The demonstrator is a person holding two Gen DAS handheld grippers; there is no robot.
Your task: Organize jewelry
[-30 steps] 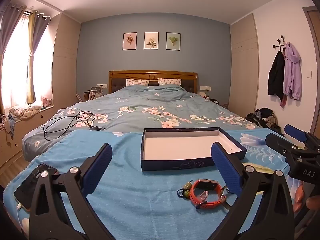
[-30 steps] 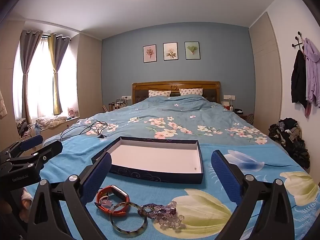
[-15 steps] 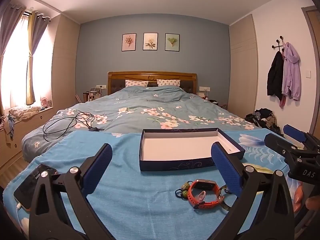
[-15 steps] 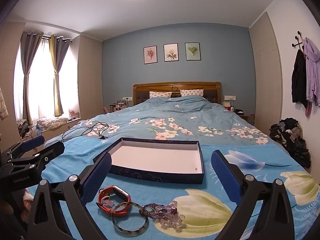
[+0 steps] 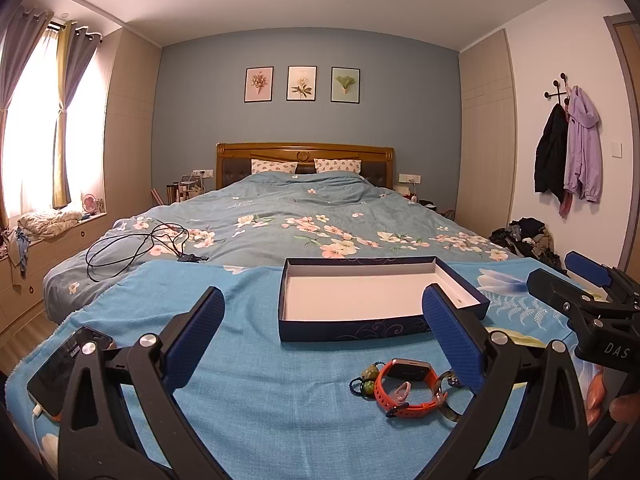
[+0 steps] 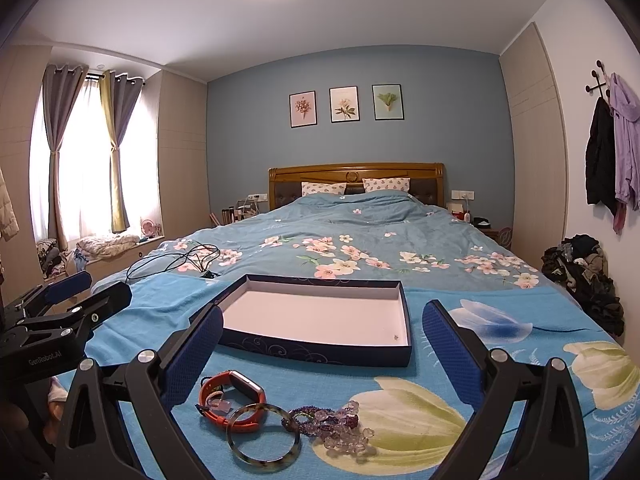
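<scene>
A shallow navy box (image 5: pixel 348 326) with a white floor is lying open on the blue blanket (image 5: pixel 248 364) at the foot of the bed, and nothing is showing inside it except a tiny dark speck near its right front corner (too small to identify). All of the jewelry is sitting outside the box, just in front of its near wall, apart from it.

In the right wrist view the pieces are lying in a loose row: an orange watch (image 6: pixel 232 400) on the left, a mottled bangle (image 6: pixel 263 436) overlapping the watch's strap, and a purple beaded bracelet (image 6: pixel 332 426) touching the bangle's right side. In the left wrist view a small green bead charm (image 5: pixel 366 382) is sitting just left of the watch.

The left gripper (image 5: pixel 324 340) is hovering above the blanket with its 2 blue-padded fingers spread wide and nothing between them; the jewelry is lying below it toward its right finger. The right gripper (image 6: pixel 322 350) is likewise standing wide apart and gripping nothing, with the watch near its left finger and the bracelet lower down between the fingers.

A phone (image 5: pixel 66 368) is lying at the blanket's left edge, well apart from the jewelry. A black cable (image 5: pixel 136 246) is sprawling on the floral duvet beyond the box to the left. Bare blanket is stretching left of the box and between the phone and the jewelry.
</scene>
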